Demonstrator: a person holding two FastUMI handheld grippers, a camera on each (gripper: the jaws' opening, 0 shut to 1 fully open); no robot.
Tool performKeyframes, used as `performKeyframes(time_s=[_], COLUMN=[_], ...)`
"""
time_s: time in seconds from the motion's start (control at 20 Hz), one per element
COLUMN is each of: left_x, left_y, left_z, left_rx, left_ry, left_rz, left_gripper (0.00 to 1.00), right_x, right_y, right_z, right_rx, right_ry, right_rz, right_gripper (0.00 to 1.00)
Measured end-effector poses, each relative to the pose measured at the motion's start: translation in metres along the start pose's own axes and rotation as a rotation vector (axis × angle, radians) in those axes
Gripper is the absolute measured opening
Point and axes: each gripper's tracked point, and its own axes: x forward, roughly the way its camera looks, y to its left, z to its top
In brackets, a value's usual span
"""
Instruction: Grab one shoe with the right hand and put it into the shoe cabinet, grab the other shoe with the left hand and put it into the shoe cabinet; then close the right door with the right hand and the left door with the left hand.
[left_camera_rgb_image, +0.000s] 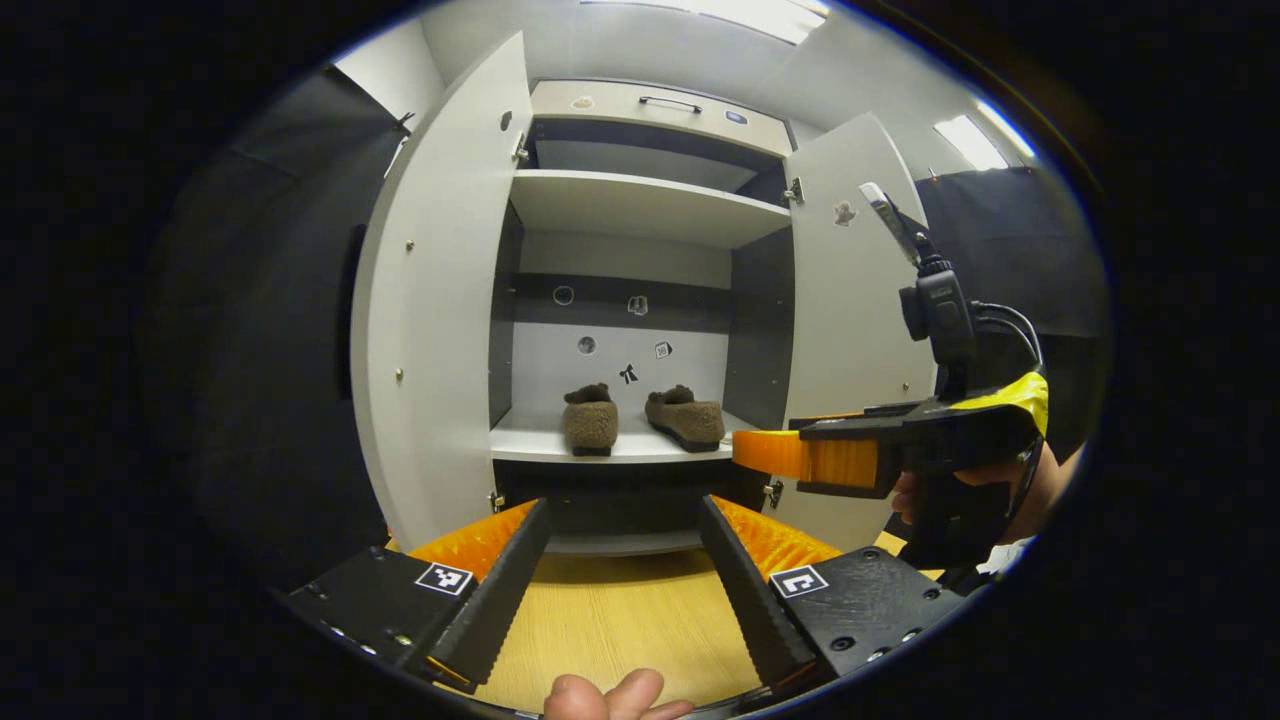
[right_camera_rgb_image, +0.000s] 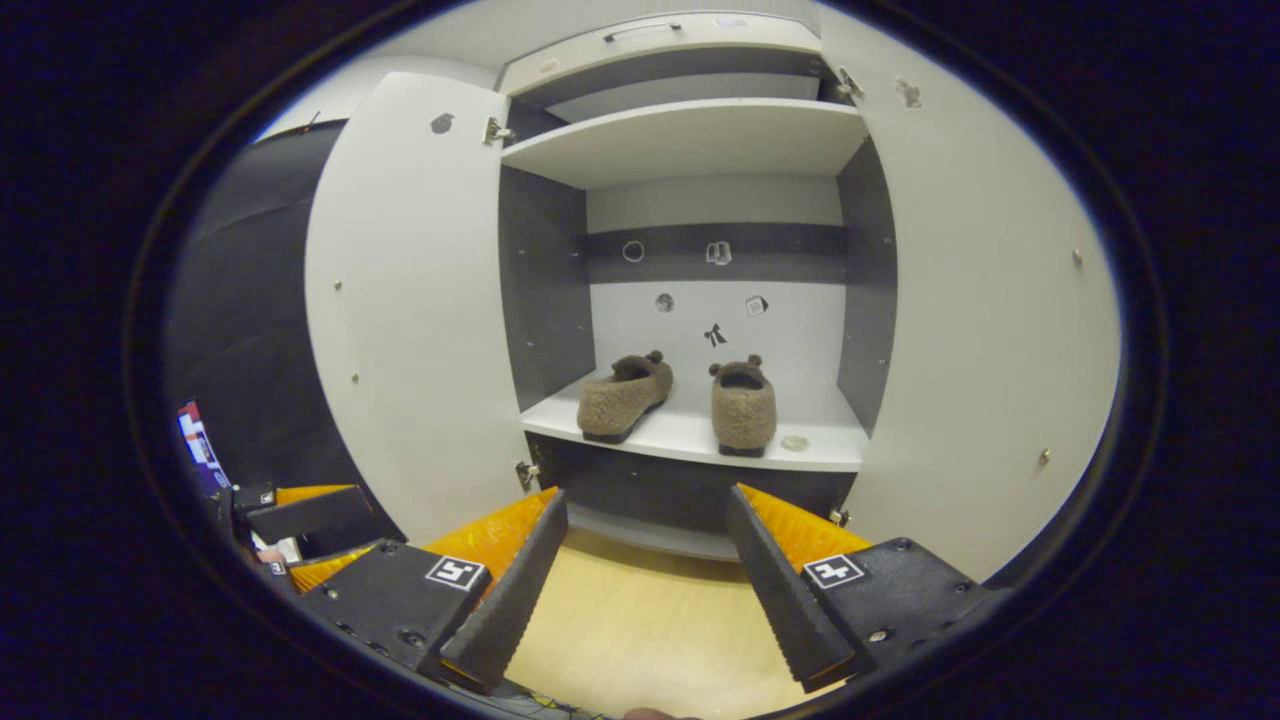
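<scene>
Two brown fuzzy shoes stand side by side on the middle shelf of the open shoe cabinet (left_camera_rgb_image: 640, 205): the left shoe (left_camera_rgb_image: 590, 421) (right_camera_rgb_image: 625, 397) and the right shoe (left_camera_rgb_image: 686, 417) (right_camera_rgb_image: 743, 405). Both doors are swung open, the left door (left_camera_rgb_image: 435, 300) (right_camera_rgb_image: 410, 300) and the right door (left_camera_rgb_image: 850, 330) (right_camera_rgb_image: 985, 320). My left gripper (left_camera_rgb_image: 625, 590) is open and holds nothing, in front of the cabinet over the wooden floor. My right gripper (right_camera_rgb_image: 645, 590) is open too; in the left gripper view it (left_camera_rgb_image: 800, 455) is beside the right door, held by a hand.
A light wooden floor (left_camera_rgb_image: 610, 620) (right_camera_rgb_image: 640, 620) runs up to the cabinet's base. An upper shelf (right_camera_rgb_image: 690, 140) and a top drawer with a handle (left_camera_rgb_image: 670, 102) sit above the shoes. Black cloth walls flank the cabinet on both sides.
</scene>
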Motion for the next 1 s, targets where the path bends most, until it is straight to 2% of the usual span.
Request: performKeyframes(time_s=[0.15,0.25,0.4,0.5,0.55,0.6,0.65,0.7,0.75,0.8,0.85,0.9,0.95,1.0], left_x=[-0.005,-0.005,-0.004,0.0,0.005,0.009,0.012,0.012,0.012,0.012,0.012,0.013,0.012,0.009], left_y=[0.02,0.035,0.055,0.06,0.059,0.06,0.061,0.06,0.058,0.058,0.059,0.059,0.06,0.061], left_z=[-0.007,-0.002,0.007,0.016,0.016,0.013,0.01,0.009,0.008,0.006,0.003,0.0,-0.006,-0.014], left_rx=[-0.02,-0.015,-0.021,-0.034,-0.043,-0.048,-0.046,-0.042,-0.038,-0.034,-0.028,-0.023,-0.021,-0.025], left_ry=[0.018,-0.021,-0.072,-0.106,-0.107,-0.094,-0.083,-0.078,-0.076,-0.073,-0.07,-0.065,-0.05,-0.028], left_rz=[0.044,0.07,0.117,0.114,0.099,0.096,0.101,0.097,0.09,0.088,0.091,0.094,0.098,0.098], left_gripper=[0.95,0.95,0.95,0.94,0.94,0.94,0.94,0.95,0.95,0.95,0.95,0.95,0.95,0.95], right_x=[-0.022,-0.038,-0.066,-0.096,-0.113,-0.117,-0.127,-0.142,-0.151,-0.152,-0.15,-0.147,-0.145,-0.138], right_y=[-0.024,-0.04,-0.077,-0.119,-0.127,-0.138,-0.161,-0.18,-0.191,-0.2,-0.208,-0.2,-0.196,-0.202], right_z=[0.018,0.03,0.038,0.047,0.055,0.052,0.051,0.055,0.054,0.053,0.049,0.045,0.046,0.044], right_rx=[-0.139,-0.215,-0.21,-0.225,-0.245,-0.261,-0.301,-0.332,-0.327,-0.29,-0.246,-0.2,-0.183,-0.199], right_ry=[-0.104,-0.165,-0.202,-0.241,-0.28,-0.283,-0.276,-0.271,-0.264,-0.258,-0.236,-0.206,-0.247,-0.238], right_rz=[-0.111,-0.165,-0.248,-0.373,-0.383,-0.415,-0.49,-0.541,-0.56,-0.568,-0.571,-0.509,-0.502,-0.523], right_gripper=[0.99,1.0,1.0,1.0,1.0,0.94,0.93,1.0,0.93,0.94,1.0,1.0,1.0,0.95])
